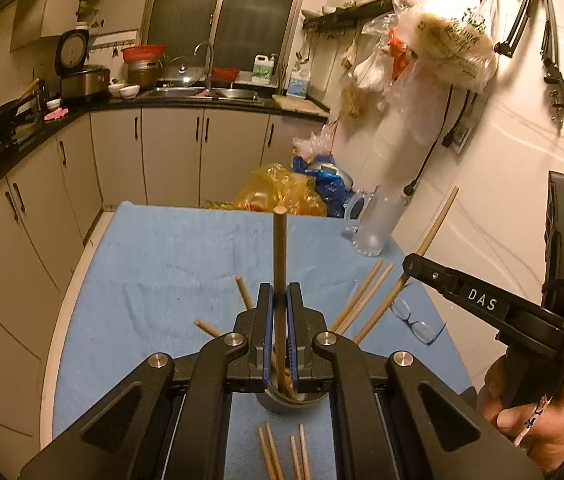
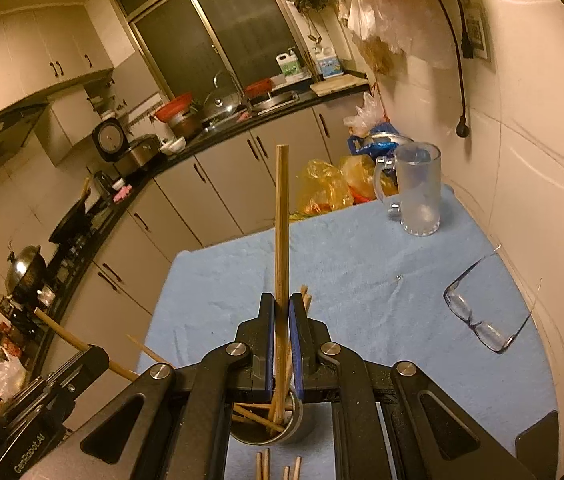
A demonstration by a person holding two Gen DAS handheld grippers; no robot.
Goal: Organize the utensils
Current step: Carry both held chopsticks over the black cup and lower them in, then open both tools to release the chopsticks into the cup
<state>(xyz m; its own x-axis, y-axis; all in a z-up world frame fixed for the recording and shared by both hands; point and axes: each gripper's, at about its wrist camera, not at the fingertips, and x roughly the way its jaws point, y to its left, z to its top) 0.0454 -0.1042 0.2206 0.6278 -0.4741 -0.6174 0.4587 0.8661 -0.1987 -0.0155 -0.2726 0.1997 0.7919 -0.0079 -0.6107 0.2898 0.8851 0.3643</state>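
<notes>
Over a metal cup (image 1: 282,402) that holds several chopsticks, my left gripper (image 1: 280,294) is shut on a wooden chopstick (image 1: 280,248) that stands upright, its lower end down at the cup's mouth. In the right wrist view my right gripper (image 2: 281,302) is shut on another chopstick (image 2: 282,220), whose lower end reaches into the same cup (image 2: 292,426). Each gripper shows in the other's view: the right gripper (image 1: 412,265) with its slanted stick (image 1: 438,224), and the left gripper (image 2: 96,354) with its stick (image 2: 62,332). Loose chopsticks (image 1: 282,454) lie on the blue cloth (image 1: 170,264) in front of the cup.
A frosted glass mug (image 2: 418,188) stands at the far right of the cloth, and a pair of glasses (image 2: 478,316) lies by the right wall. Plastic bags (image 1: 278,192) sit beyond the table's far edge. Kitchen cabinets and a counter run along the left.
</notes>
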